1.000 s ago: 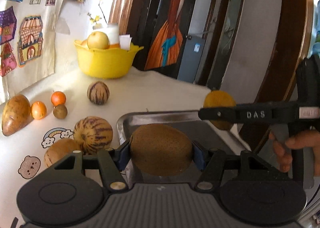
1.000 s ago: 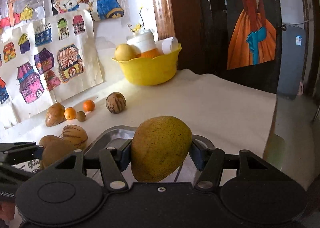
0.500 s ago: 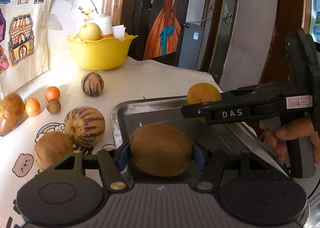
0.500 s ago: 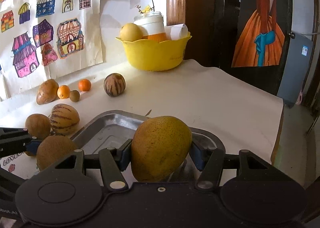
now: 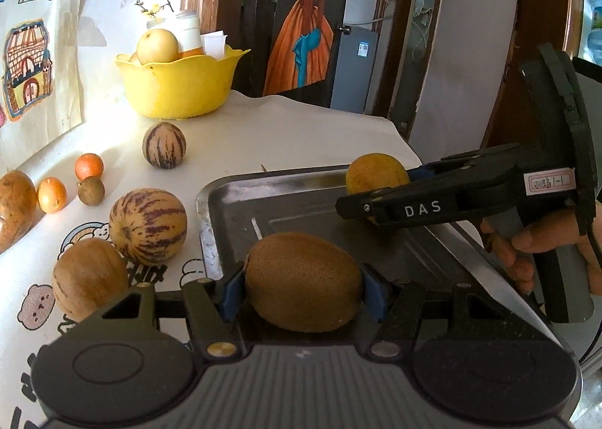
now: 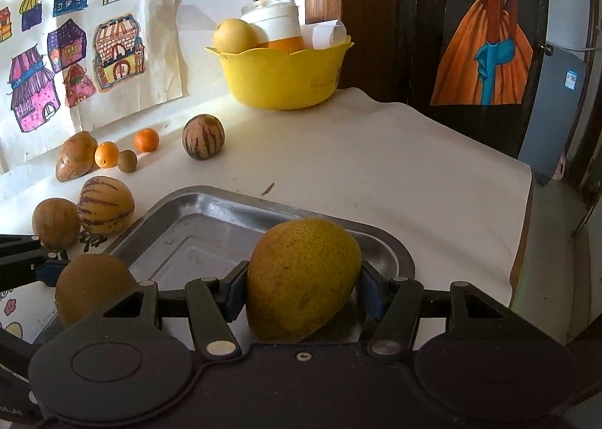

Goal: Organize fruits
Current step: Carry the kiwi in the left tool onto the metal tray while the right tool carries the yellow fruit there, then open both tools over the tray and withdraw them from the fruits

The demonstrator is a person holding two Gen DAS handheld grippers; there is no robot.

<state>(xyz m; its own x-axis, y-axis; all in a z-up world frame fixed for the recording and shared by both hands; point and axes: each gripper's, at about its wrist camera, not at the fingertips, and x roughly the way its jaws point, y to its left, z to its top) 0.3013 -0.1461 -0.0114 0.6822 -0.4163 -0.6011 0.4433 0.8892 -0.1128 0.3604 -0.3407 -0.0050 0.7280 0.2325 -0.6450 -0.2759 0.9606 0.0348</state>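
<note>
The left gripper [image 5: 303,291] jaws clench a fuzzy brown oval kiwi [image 5: 301,280] over the near end of the dented metal tray [image 6: 210,203]. The right gripper [image 6: 301,291] grasps a speckled yellow mango [image 6: 301,278] above the tray's far rim. Beyond lie a striped melon [image 6: 203,135] and a scalloped yellow bowl [image 6: 282,79], with bare counter [image 6: 376,165] on the right.

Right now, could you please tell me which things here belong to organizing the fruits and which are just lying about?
Part of the job:
- brown fruit in the left claw
- yellow mango in the right claw
- metal tray
- striped melons, small oranges loose on the table

Just lying about:
- yellow bowl with its white jar
- house drawings
- dress painting
</note>
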